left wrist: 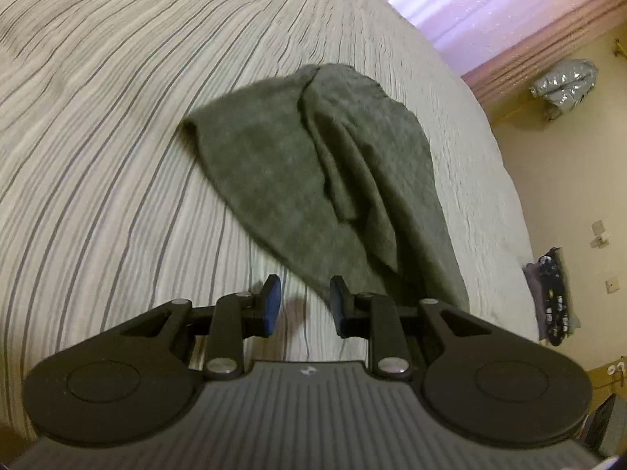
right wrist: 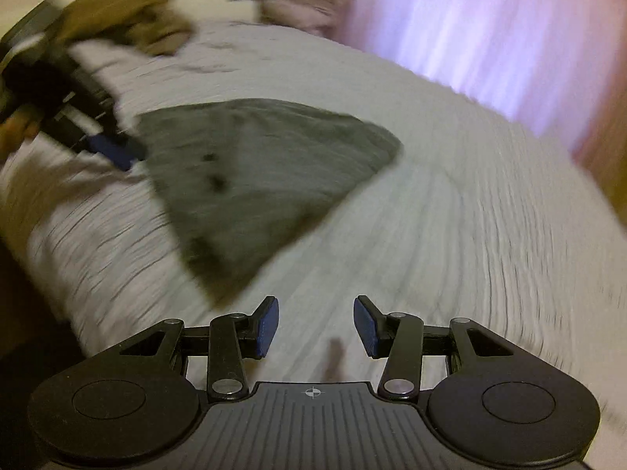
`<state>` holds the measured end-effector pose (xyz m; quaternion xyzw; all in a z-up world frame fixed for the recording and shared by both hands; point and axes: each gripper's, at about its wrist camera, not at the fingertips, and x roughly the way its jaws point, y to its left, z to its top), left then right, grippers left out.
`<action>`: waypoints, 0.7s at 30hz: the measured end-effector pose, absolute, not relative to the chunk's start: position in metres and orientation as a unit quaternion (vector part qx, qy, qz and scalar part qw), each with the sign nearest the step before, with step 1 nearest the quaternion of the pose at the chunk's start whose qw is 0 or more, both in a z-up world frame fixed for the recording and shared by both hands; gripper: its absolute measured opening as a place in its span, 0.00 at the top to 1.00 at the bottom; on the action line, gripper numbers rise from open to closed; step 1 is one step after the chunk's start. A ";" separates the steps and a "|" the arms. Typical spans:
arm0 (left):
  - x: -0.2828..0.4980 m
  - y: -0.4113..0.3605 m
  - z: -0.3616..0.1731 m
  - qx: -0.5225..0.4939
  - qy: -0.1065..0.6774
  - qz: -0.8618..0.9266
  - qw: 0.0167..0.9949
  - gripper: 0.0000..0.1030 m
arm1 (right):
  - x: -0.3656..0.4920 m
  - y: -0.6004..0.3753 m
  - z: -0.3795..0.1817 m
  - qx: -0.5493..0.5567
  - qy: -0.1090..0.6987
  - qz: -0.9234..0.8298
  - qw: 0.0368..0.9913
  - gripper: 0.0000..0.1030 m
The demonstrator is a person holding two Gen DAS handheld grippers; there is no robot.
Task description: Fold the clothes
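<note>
We have a grey cloth (left wrist: 313, 164) lying on the striped bed (left wrist: 98, 156), already doubled over on itself with a loose flap ridged down its middle — roughly triangular from the right wrist view, so we judge one fold is made and it needs squaring. Our left gripper (left wrist: 303, 303) sits low at the cloth's near edge, jaws apart with a moderate gap and nothing between them; its right pad (left wrist: 337, 299) overlaps the hem in the picture, though we cannot tell if it touches. We hold it there, likely, because that hem is the easiest thing to pinch next. Our right gripper (right wrist: 315, 325) hangs over bare bedding just off the cloth's near corner (right wrist: 219, 290), jaws wide and empty, well placed to take that corner. The right wrist view is blurred, so fine detail there is unsure.

For room — the cloth's far edge lies near the bed's edge on the curtain (left wrist: 490, 8) side, with floor beyond, so we would fold away from that side. Open striped sheet spreads broadly to the left of the cloth. A brown heap (right wrist: 129, 19) lies at the head of the bed, well apart.
</note>
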<state>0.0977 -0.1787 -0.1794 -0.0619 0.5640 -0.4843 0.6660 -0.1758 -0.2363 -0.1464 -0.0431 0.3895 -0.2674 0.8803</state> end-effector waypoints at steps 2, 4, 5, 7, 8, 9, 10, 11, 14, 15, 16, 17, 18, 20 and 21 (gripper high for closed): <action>0.098 -0.175 -0.179 -0.070 0.566 -0.485 0.663 0.79 | -0.165 -0.217 -0.149 -0.096 0.394 -0.257 0.877 0.55; 0.100 -0.176 -0.176 -0.073 0.560 -0.489 0.665 0.79 | -0.157 -0.210 -0.151 -0.118 0.393 -0.253 0.876 0.55; 0.101 -0.178 -0.174 -0.074 0.557 -0.490 0.666 0.79 | -0.154 -0.207 -0.151 -0.125 0.392 -0.251 0.876 0.55; 0.105 -0.185 -0.171 -0.072 0.549 -0.496 0.669 0.76 | -0.150 -0.203 -0.152 -0.135 0.385 -0.252 0.877 0.55; 0.107 -0.190 -0.171 -0.069 0.547 -0.499 0.669 0.75 | -0.148 -0.202 -0.152 -0.139 0.381 -0.253 0.878 0.55; 0.109 -0.197 -0.171 -0.068 0.545 -0.500 0.670 0.74 | -0.147 -0.201 -0.152 -0.143 0.378 -0.254 0.879 0.55; 0.111 -0.198 -0.170 -0.069 0.544 -0.503 0.668 0.74 | -0.145 -0.200 -0.153 -0.144 0.378 -0.256 0.878 0.55; 0.112 -0.201 -0.171 -0.069 0.548 -0.506 0.663 0.74 | -0.143 -0.201 -0.154 -0.144 0.381 -0.257 0.876 0.55; 0.116 -0.209 -0.174 -0.070 0.556 -0.513 0.650 0.74 | -0.140 -0.206 -0.156 -0.131 0.388 -0.263 0.874 0.55; 0.118 -0.212 -0.175 -0.064 0.557 -0.515 0.648 0.74 | -0.139 -0.210 -0.157 -0.121 0.390 -0.264 0.874 0.55; 0.120 -0.216 -0.177 -0.056 0.557 -0.517 0.648 0.74 | -0.139 -0.214 -0.158 -0.112 0.392 -0.265 0.874 0.55; 0.123 -0.220 -0.179 -0.051 0.556 -0.520 0.646 0.74 | -0.138 -0.218 -0.159 -0.107 0.396 -0.265 0.873 0.55; 0.128 -0.226 -0.181 -0.049 0.559 -0.519 0.644 0.74 | -0.137 -0.223 -0.161 -0.103 0.399 -0.264 0.872 0.55; 0.137 -0.238 -0.186 -0.045 0.572 -0.513 0.639 0.74 | -0.131 -0.233 -0.165 -0.102 0.412 -0.256 0.868 0.55; 0.142 -0.244 -0.189 -0.042 0.580 -0.508 0.635 0.74 | -0.127 -0.238 -0.165 -0.099 0.422 -0.249 0.866 0.55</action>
